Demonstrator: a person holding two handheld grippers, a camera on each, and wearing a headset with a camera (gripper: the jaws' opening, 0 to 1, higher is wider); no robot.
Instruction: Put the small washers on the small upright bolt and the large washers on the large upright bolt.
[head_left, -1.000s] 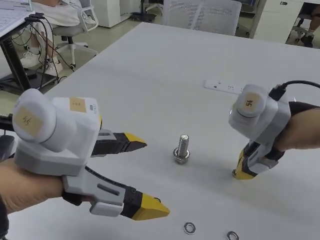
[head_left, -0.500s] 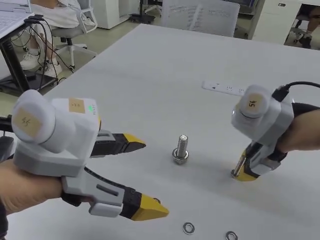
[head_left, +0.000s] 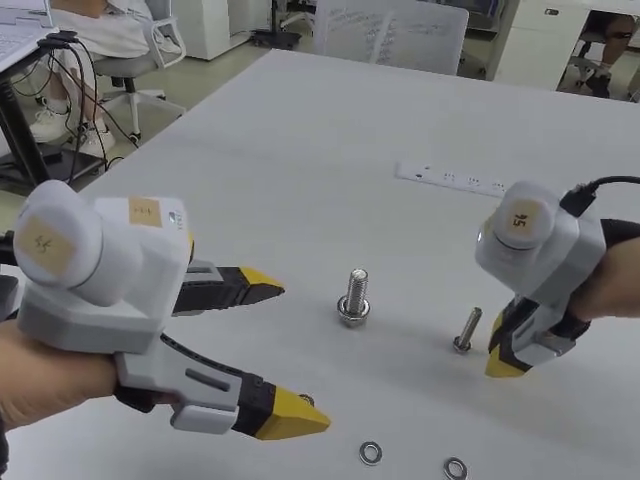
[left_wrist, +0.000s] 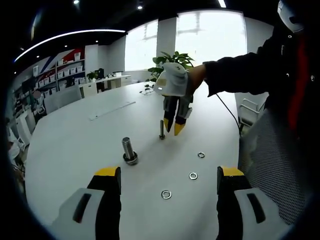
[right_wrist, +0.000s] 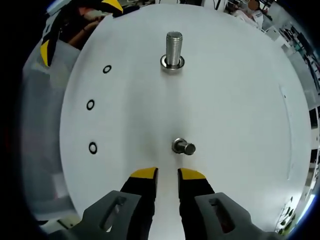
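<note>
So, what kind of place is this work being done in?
Probably an open office or a lab workroom: a large white table with a power strip on it, office chairs beside it, and stocked shelves along a wall in the left gripper view.

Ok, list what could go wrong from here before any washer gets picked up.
1. The small bolt stands upright close beside the right gripper; a brush could topple it.
2. The loose washers lie flat on the table, so jaws may skid them.
3. Their sizes are hard to tell apart here; one could land on the wrong bolt.
</note>
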